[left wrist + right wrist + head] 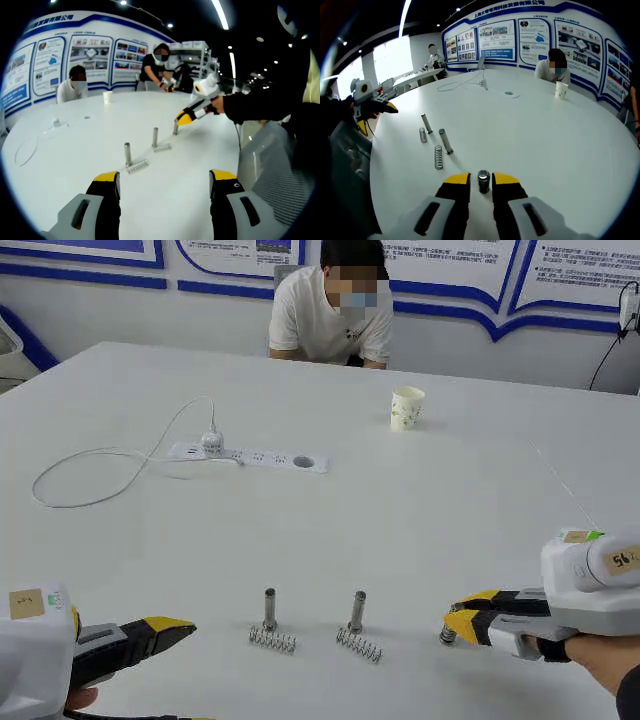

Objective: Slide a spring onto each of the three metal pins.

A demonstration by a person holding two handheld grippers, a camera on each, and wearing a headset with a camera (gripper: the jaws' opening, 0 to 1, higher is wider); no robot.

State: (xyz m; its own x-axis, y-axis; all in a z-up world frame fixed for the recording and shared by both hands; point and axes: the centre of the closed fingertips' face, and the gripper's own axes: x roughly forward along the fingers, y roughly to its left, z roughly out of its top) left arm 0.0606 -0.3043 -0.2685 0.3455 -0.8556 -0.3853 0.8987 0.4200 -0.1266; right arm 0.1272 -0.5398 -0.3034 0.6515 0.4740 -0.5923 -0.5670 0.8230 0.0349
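So, quick rundown: two metal pins are standing upright on the white desk (420, 510), and neither has a spring on it. The left pin (270, 608) has the left spring (272, 640) lying flat right at its base on the near side. It's the same deal with the middle pin (357, 610) and the middle spring (359, 645), which sits at a slight angle.

The third pin (483, 182) is off to the right and looks like it already has coils wrapped around it. The right tongs (481, 176) sit low over the desk with one yellow tip on each side of that pin, really close in. Honestly I can't tell whether they're pinching it or just sitting beside it.

The left tongs (164, 176) are spread wide with nothing in them, and they hover near the desk well to the left of the left pin.

Further back there's a white power strip (250, 455) with a cable looping off to the left, plus a paper cup (406, 408). A person in a white tee (320, 325) is sitting at the far edge.
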